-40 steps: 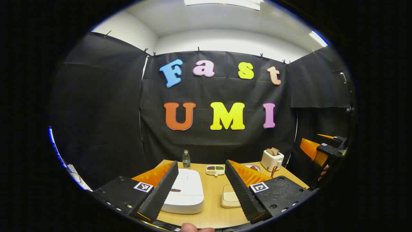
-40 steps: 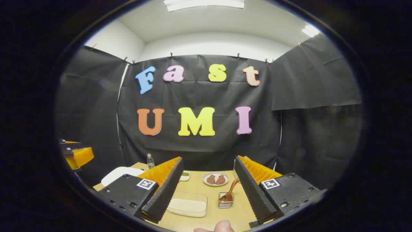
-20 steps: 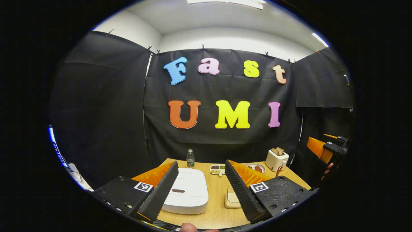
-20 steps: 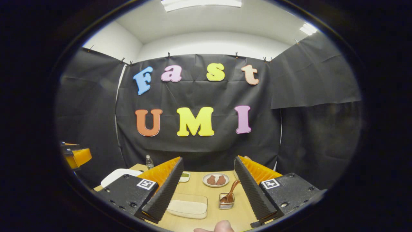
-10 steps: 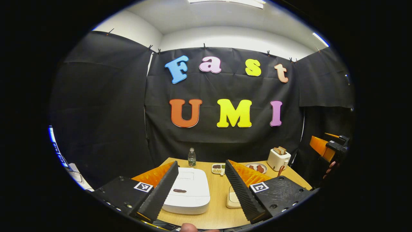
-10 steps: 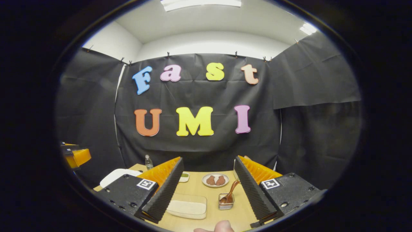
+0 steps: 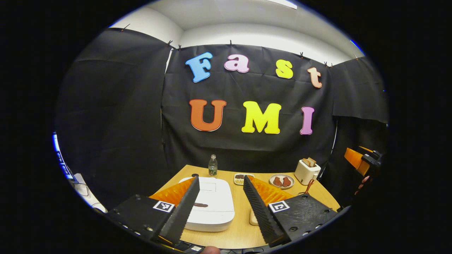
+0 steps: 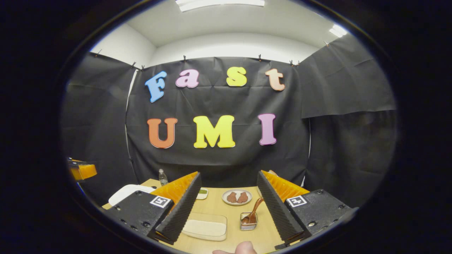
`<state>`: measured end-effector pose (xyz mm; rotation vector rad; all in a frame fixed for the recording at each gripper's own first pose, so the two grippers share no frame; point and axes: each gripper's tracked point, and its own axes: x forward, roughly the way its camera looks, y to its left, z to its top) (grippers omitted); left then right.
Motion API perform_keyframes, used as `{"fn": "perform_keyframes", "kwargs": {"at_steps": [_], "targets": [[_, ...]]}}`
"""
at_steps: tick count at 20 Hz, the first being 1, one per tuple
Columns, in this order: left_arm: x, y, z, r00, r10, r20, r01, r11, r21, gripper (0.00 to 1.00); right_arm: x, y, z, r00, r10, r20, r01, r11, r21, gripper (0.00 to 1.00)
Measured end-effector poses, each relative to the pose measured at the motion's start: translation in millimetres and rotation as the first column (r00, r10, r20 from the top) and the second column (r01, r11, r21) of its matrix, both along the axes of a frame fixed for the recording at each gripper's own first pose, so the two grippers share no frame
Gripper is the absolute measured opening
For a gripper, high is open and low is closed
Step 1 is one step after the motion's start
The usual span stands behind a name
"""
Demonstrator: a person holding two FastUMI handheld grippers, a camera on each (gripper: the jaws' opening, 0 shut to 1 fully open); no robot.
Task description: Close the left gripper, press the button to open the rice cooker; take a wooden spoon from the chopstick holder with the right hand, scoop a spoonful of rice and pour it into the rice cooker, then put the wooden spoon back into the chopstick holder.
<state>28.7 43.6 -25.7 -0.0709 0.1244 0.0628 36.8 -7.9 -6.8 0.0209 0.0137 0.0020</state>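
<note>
White plastic is what I aim at: the rice cooker (image 7: 212, 203) sits shut just ahead of my left gripper (image 7: 219, 206), whose fingers stand wide apart with nothing between them. I judge the risk starts there: the button looks like the dark mark on the lid's near part, and if I go down without first bringing the fingers together, they could straddle it or slip off the smooth lid, and a skewed push might shove the cooker across the table (image 7: 243, 233). My right gripper (image 8: 227, 206) is also spread and empty, above the rice tray (image 8: 206, 226); right of that tray the wooden spoon (image 8: 253, 211) leans in the small holder (image 8: 248, 221), light enough to tip when I pull. Beyond the cooker stand a bottle (image 7: 212, 165), a plate (image 7: 281, 181) and a toaster (image 7: 307, 170), black cloth behind.
</note>
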Motion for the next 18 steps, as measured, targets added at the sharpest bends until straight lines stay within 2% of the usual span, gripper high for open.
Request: {"fn": "perform_keyframes", "kwargs": {"at_steps": [1, 2, 3, 4, 5, 6, 7, 8, 12, 13, 14, 18], "targets": [[3, 2, -3, 1.0, -0.003, -0.017, 0.002, 1.0, -0.011, 0.67, 2, -2, 0, 1.0, -0.002, 0.001, 0.002, 1.0, 0.002, 1.0], [4, 5, -8, 0.999, -0.004, -0.037, 0.003, 1.0, -0.021, 0.58, 5, -3, -1, 1.0, -0.003, -0.001, 0.003, 1.0, 0.005, 1.0], [7, 6, -13, 0.998, -0.007, -0.055, 0.005, 1.0, -0.031, 0.63, 7, -5, -2, 1.0, -0.002, -0.005, 0.002, 1.0, 0.006, 1.0], [10, 8, -17, 0.997, -0.005, -0.076, 0.002, 0.999, -0.04, 0.49, 10, -7, -4, 1.0, -0.004, -0.008, 0.004, 1.0, 0.008, 1.0], [15, 13, -22, 0.996, 0.002, -0.094, -0.007, 0.999, -0.049, 0.41, 12, -8, -4, 1.0, -0.005, -0.01, 0.006, 1.0, 0.01, 1.0], [19, 17, -26, 0.994, 0.011, -0.112, -0.017, 0.998, -0.053, 0.23, 15, -10, -6, 1.0, -0.008, -0.012, 0.008, 1.0, 0.013, 1.0], [24, 21, -30, 0.991, 0.017, -0.131, -0.025, 0.998, -0.057, 0.14, 18, -12, -7, 1.0, -0.009, -0.015, 0.009, 1.0, 0.015, 1.0], [28, 19, -37, 0.988, -0.003, -0.152, -0.007, 0.998, -0.069, 0.01, 21, -14, -9, 1.0, -0.011, -0.018, 0.011, 1.0, 0.014, 0.99], [51, 31, -73, 0.968, -0.011, -0.251, -0.014, 0.995, -0.098, 0.01, 34, -22, -15, 0.999, -0.02, -0.032, 0.021, 1.0, 0.014, 1.0], [87, 34, -105, 0.964, -0.016, -0.267, -0.018, 0.992, -0.125, 0.01, 38, -25, -16, 0.999, -0.023, -0.035, 0.024, 1.0, 0.015, 1.0], [65, 33, -94, 0.952, -0.025, -0.306, -0.023, 0.988, -0.151, 0.0, 42, -28, -18, 0.999, -0.026, -0.04, 0.026, 1.0, 0.014, 1.0], [80, 54, -140, 0.905, -0.019, -0.425, -0.062, 0.983, -0.175, 0.0, 55, -40, -26, 0.997, -0.046, -0.06, 0.047, 0.999, 0.01, 1.0]]}}
